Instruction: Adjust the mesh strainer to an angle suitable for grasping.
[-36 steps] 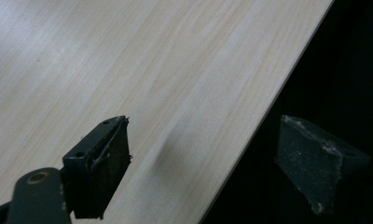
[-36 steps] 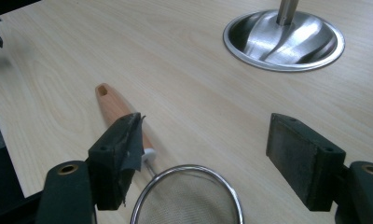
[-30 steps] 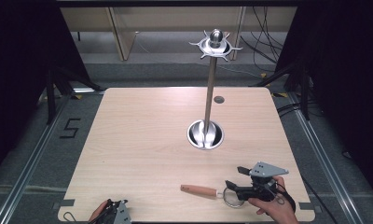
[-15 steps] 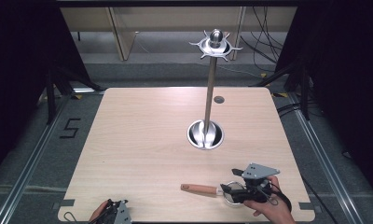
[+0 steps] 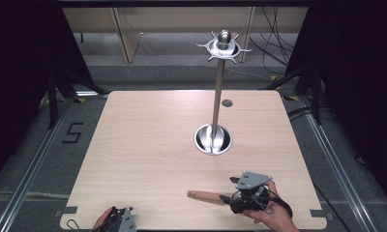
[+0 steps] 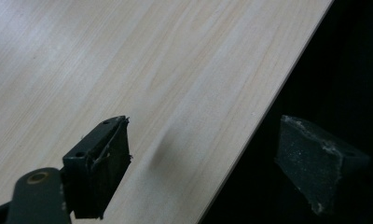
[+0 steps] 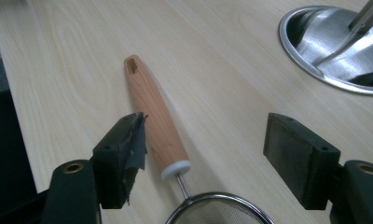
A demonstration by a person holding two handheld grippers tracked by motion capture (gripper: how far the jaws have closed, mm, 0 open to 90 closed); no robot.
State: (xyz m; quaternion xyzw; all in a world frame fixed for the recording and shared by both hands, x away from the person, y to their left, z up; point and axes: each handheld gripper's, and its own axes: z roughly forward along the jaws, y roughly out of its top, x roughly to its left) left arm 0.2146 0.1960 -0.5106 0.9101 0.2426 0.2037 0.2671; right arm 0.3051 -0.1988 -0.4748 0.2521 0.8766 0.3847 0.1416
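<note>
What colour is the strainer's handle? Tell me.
Light brown wood with a white collar; the strainer's handle shows best in the right gripper view.

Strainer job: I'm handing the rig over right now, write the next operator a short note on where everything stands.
Right gripper: open, low over the table near its front right, jaws on either side of the strainer where the wooden handle meets the wire; nothing gripped.
Left gripper: open, holding nothing, at the front left edge of the table.
Strainer: lying flat on the table, handle pointing left in the high view.
Stand: upright at the middle of the table, round metal base, hooks on top with nothing hanging.
Done: right gripper lined up on the strainer.
Left: likely close on the handle and lift; possibly hang it on the stand.
</note>
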